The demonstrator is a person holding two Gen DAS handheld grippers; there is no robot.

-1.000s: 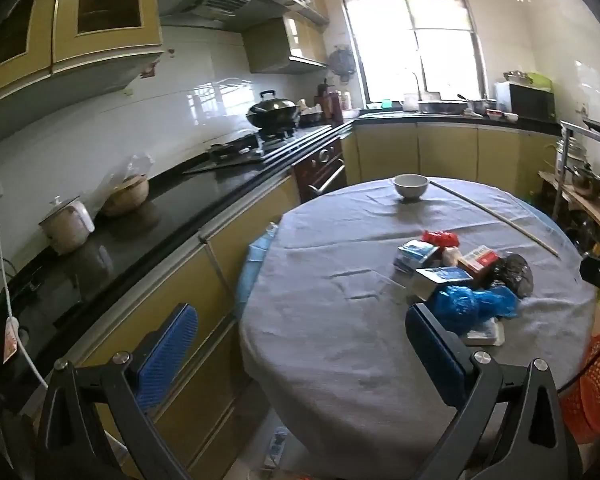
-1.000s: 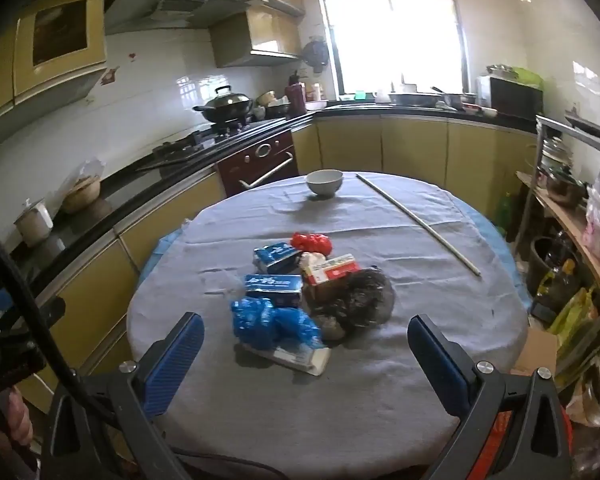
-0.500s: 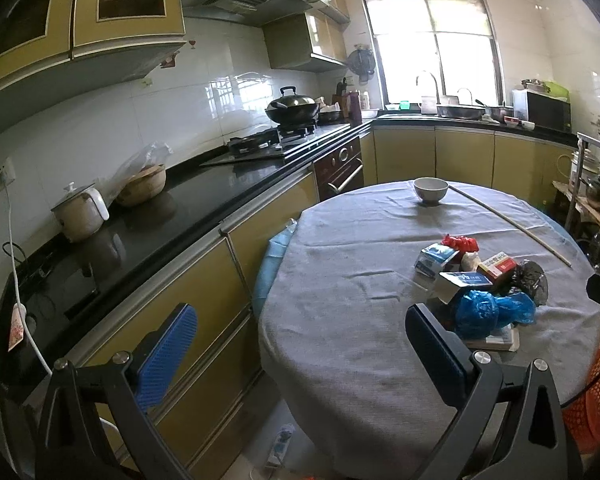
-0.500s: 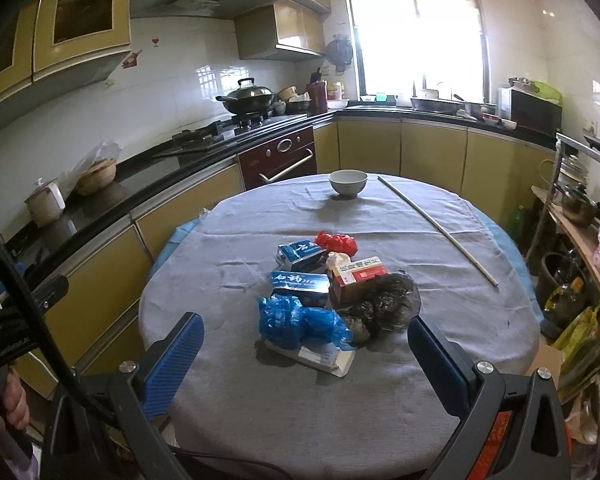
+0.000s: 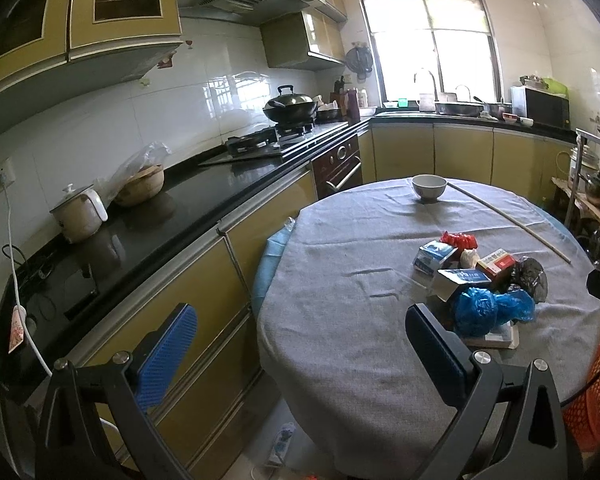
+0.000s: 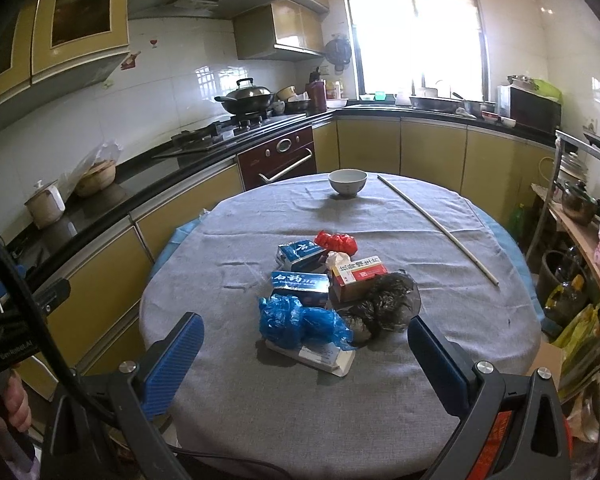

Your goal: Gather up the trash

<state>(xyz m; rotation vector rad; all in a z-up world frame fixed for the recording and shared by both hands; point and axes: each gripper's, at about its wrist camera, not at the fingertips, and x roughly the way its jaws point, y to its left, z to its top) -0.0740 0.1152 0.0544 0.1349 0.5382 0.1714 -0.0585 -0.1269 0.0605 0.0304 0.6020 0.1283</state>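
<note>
Round table [image 6: 440,360] under a grey cloth, trash heaped near its middle. Nearest in the heap: a crumpled blue plastic bag [image 6: 300,322] lying on top of a flat white packet [image 6: 324,356]. Just right of the blue bag, touching it, a dark crinkled bag [image 6: 388,306]. Behind those, two blue-and-white cartons [image 6: 300,282] side by side, one farther than the other, and a red-and-white box [image 6: 360,276] on the right. At the far edge of the pile, a red wrapper [image 6: 337,242] (with a scrap of pale paper tucked just in front of it). Well beyond the heap, a white bowl [image 6: 347,182] upright at the far side of the table, and a long thin stick [image 6: 436,226] lying diagonally to the right.

Right gripper [image 6: 306,354] low at the near edge of the table, jaws spread wide, nothing between the blue pads, heap straight ahead. Left gripper [image 5: 300,346] off to the left of the table, over the gap beside the yellow cabinets [image 5: 180,320], jaws equally wide and empty. From the left wrist view, same pile sits right of centre, blue bag just beyond the right pad. Orange basket [image 5: 596,396] poking in at the near right, below table level. Black counter [image 5: 148,232] running along the left with a kettle [image 5: 80,216] and a wok [image 5: 290,108] farther on.
</note>
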